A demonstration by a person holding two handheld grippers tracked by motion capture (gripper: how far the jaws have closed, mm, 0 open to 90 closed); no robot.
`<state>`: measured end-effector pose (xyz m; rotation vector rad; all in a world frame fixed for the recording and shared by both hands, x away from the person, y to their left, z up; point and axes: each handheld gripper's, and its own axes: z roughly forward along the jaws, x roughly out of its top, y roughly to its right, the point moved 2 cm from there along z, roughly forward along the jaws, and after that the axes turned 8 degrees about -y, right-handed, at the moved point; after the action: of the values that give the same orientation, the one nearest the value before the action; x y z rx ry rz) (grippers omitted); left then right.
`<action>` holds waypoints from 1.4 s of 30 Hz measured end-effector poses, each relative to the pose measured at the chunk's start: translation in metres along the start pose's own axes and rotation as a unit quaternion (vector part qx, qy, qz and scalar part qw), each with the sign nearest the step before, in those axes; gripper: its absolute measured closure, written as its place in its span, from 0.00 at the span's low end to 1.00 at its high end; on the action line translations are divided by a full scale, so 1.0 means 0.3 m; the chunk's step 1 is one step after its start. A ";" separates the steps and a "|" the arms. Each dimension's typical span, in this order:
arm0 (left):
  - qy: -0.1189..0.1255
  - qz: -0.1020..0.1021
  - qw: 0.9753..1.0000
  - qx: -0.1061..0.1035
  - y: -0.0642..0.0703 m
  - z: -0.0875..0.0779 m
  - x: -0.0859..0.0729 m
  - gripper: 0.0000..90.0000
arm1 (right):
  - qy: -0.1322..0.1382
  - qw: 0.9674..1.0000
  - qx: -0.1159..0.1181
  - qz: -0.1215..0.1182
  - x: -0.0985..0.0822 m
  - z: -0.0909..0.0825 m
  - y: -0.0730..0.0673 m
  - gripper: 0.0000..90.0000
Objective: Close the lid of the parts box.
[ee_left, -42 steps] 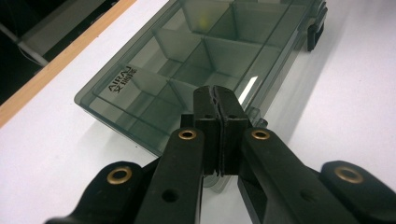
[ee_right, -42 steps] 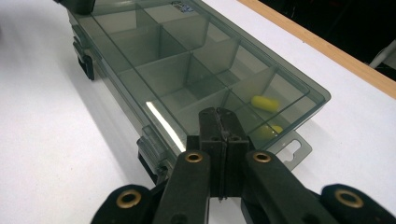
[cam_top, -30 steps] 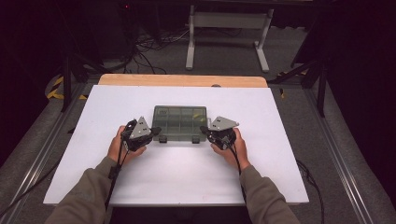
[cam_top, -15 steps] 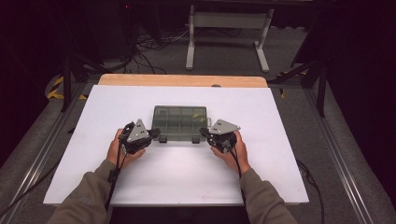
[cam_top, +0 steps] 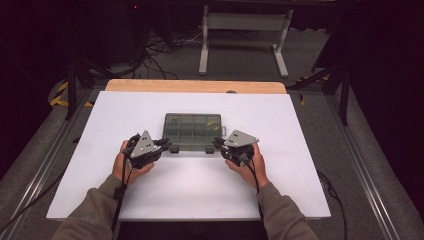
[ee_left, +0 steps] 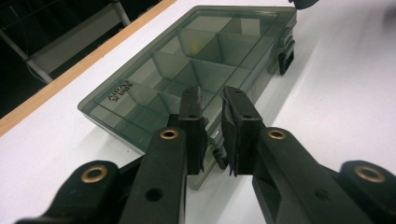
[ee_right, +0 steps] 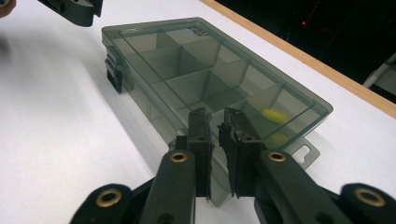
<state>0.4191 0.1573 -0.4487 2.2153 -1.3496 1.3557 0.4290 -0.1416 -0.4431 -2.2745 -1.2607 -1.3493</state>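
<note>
The smoky translucent plastic compartment box (cam_top: 193, 131) lies closed, mid-table on the white tabletop (cam_top: 100, 125), a small yellow piece (ee_right: 275, 115) inside. The left gripper (cam_top: 166, 145) and right gripper (cam_top: 217, 143) sit at its two black front latches (ee_left: 286, 56); both jaw pairs have just been opening to narrow gaps, gripping nothing. To unlatch cleanly, I'd hook both clasps evenly, lifting together without shifting the box.
</note>
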 end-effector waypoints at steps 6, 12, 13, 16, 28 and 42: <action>0.001 0.008 1.000 0.001 0.013 -0.005 -0.001 0.80 | 0.008 1.000 0.002 -0.003 0.004 -0.005 -0.012 0.86; 0.003 0.013 1.000 0.003 0.021 -0.008 -0.001 0.73 | 0.013 1.000 0.003 -0.004 0.007 -0.004 -0.024 0.77; 0.003 0.012 1.000 0.007 0.021 -0.008 -0.001 0.71 | 0.015 1.000 0.004 -0.005 0.006 -0.004 -0.026 0.75; 0.004 0.012 1.000 0.009 0.021 -0.011 -0.001 0.66 | 0.020 1.000 0.006 -0.006 0.009 -0.006 -0.030 0.70; 0.016 0.013 1.000 0.011 0.034 -0.020 0.006 0.44 | 0.027 1.000 -0.007 -0.014 0.020 -0.009 -0.048 0.44; 0.028 0.009 1.000 0.011 0.053 -0.073 0.005 0.24 | 0.032 0.999 -0.034 -0.021 0.029 -0.054 -0.068 0.26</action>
<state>0.3936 0.1603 -0.4396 2.1671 -1.3456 1.4336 0.4055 -0.1332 -0.4318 -2.2414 -1.2661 -1.4888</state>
